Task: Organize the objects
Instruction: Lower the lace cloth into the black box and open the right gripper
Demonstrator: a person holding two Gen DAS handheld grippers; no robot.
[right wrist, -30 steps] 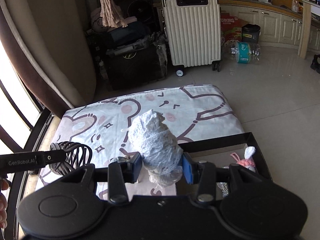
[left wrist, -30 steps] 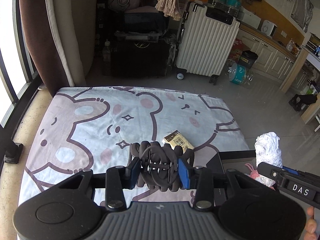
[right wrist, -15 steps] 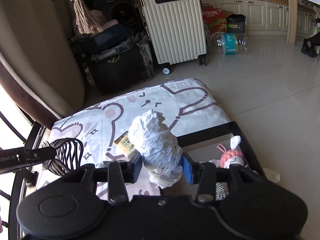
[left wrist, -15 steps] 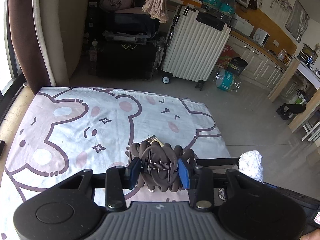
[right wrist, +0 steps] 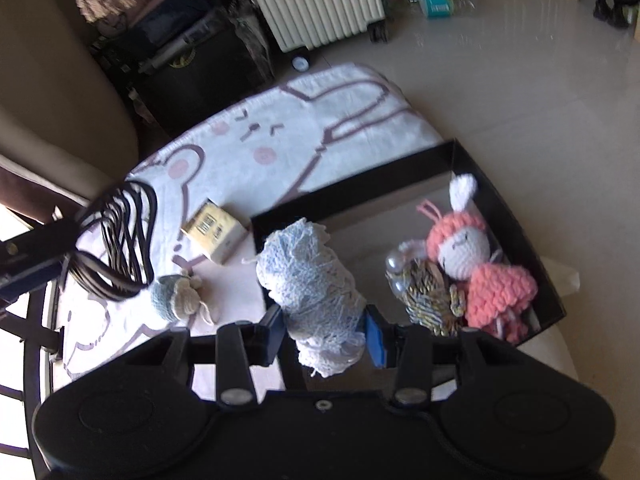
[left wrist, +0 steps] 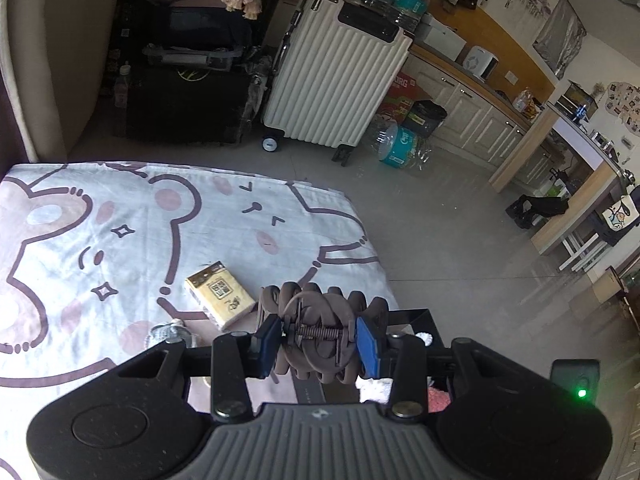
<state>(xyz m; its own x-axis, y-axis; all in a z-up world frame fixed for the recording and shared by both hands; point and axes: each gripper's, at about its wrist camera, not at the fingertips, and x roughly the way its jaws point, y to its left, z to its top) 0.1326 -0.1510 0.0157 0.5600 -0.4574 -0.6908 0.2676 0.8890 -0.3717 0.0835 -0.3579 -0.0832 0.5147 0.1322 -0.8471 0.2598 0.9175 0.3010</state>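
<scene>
My left gripper is shut on a brown hair claw clip, held above the near right corner of the bear-print blanket. My right gripper is shut on a bundle of white lace, hanging over the left part of the black box. Inside the box lie a pink crochet doll and a gold-striped hair piece. On the blanket sit a yellow tissue pack and a small grey-blue knitted toy. The claw clip also shows at the right wrist view's left edge.
A white ribbed suitcase and dark bags stand on the floor beyond the blanket. Water bottles lie by the kitchen cabinets. Grey tiled floor spreads right of the blanket. A curtain hangs at the left.
Both grippers have swung right toward the black box with their loads. The right one has dropped and tipped downward, so the box's inside now fills its view. The tissue pack has come out from behind the clip.
</scene>
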